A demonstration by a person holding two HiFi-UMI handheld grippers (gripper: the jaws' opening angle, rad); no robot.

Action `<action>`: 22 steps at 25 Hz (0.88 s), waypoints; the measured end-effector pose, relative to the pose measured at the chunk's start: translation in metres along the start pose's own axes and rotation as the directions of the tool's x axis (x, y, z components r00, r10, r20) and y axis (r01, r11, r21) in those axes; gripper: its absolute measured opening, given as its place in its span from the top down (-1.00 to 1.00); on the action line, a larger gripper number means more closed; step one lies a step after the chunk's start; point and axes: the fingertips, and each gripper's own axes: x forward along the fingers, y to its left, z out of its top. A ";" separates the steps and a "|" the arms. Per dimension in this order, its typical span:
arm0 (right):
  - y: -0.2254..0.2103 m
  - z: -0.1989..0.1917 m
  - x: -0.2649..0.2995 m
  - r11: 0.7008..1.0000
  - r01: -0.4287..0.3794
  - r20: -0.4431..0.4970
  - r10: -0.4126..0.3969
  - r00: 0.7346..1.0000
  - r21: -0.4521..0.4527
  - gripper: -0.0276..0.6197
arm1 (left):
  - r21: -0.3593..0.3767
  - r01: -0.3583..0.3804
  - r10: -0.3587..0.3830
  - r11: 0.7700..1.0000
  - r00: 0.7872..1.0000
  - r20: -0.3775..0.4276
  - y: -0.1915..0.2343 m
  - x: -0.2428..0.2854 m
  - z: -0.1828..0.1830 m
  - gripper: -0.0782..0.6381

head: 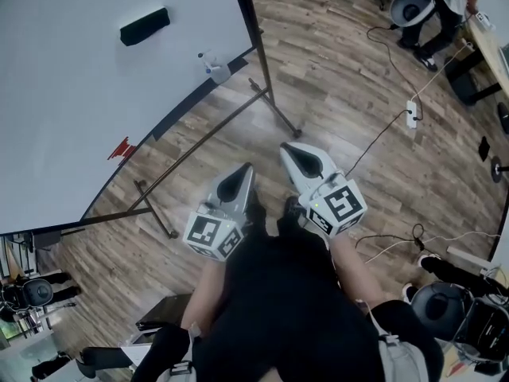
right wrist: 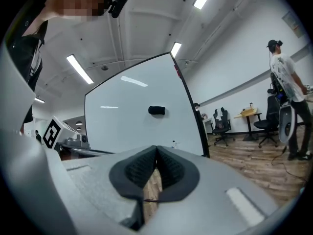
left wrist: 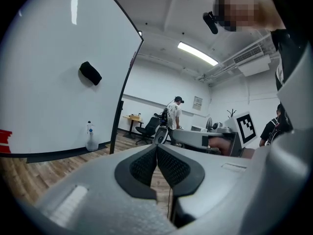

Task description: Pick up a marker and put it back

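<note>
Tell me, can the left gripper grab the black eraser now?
Probably not yet: the left gripper, jaws shut, is well short of the eraser on the whiteboard. Nothing seems to block the way, so stepping closer should do.

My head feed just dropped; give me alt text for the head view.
The left gripper and the right gripper are shut and empty, side by side over the wood floor, apart from the whiteboard at upper left. The board carries a black eraser, with a spray bottle and a red item along its lower edge.
</note>
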 end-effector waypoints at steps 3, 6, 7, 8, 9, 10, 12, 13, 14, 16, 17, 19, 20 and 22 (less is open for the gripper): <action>-0.009 -0.002 0.006 1.000 0.015 -0.001 -0.015 1.000 0.000 0.91 | -0.002 -0.001 0.001 1.000 1.000 -0.012 0.012 0.013 -0.001 0.74; -0.028 -0.004 0.015 0.999 0.049 -0.007 -0.049 0.999 0.008 0.91 | 0.002 0.014 -0.014 1.000 1.000 -0.011 0.024 0.034 0.002 0.74; -0.033 -0.004 0.019 0.998 0.064 -0.010 -0.064 0.998 0.010 0.91 | 0.003 0.023 -0.023 1.000 1.000 -0.010 0.028 0.040 0.004 0.74; -0.037 -0.003 0.023 0.997 0.078 -0.013 -0.078 0.997 0.008 0.91 | 0.002 0.032 -0.032 0.999 0.999 -0.009 0.033 0.045 0.005 0.74; -0.040 -0.001 0.028 0.996 0.091 -0.016 -0.091 0.996 0.004 0.91 | -0.002 0.040 -0.040 0.999 0.999 -0.008 0.039 0.050 0.006 0.74; -0.042 0.002 0.034 0.995 0.103 -0.018 -0.103 0.995 -0.002 0.91 | -0.006 0.046 -0.046 0.999 0.999 -0.007 0.047 0.055 0.008 0.74; -0.045 0.009 0.048 0.992 0.122 -0.019 -0.122 0.992 -0.016 0.91 | -0.008 0.055 -0.055 0.998 0.999 0.003 0.064 0.066 0.016 0.74; -0.045 0.013 0.058 0.991 0.130 -0.020 -0.131 0.991 -0.023 0.91 | -0.004 0.060 -0.060 0.998 0.998 0.011 0.074 0.070 0.023 0.74; -0.045 0.016 0.068 0.990 0.138 -0.024 -0.139 0.990 -0.032 0.91 | 0.000 0.067 -0.067 0.998 0.998 0.020 0.085 0.074 0.029 0.74; -0.047 0.023 0.091 0.987 0.153 -0.031 -0.154 0.988 -0.049 0.91 | 0.004 0.081 -0.081 0.997 0.996 0.032 0.108 0.083 0.040 0.74; -0.049 0.026 0.100 0.986 0.160 -0.033 -0.162 0.986 -0.054 0.91 | 0.004 0.083 -0.083 0.997 0.996 0.034 0.119 0.089 0.043 0.74; -0.054 0.029 0.116 0.984 0.170 -0.038 -0.172 0.984 -0.061 0.91 | 0.006 0.075 -0.075 0.997 0.997 0.032 0.140 0.097 0.046 0.74; -0.053 0.029 0.122 0.983 0.173 -0.041 -0.176 0.984 -0.064 0.91 | 0.006 0.067 -0.067 0.998 0.997 0.029 0.150 0.099 0.046 0.74; -0.053 0.028 0.135 0.982 0.178 -0.050 -0.182 0.982 -0.068 0.91 | 0.001 0.049 -0.049 0.999 0.999 0.025 0.172 0.101 0.047 0.74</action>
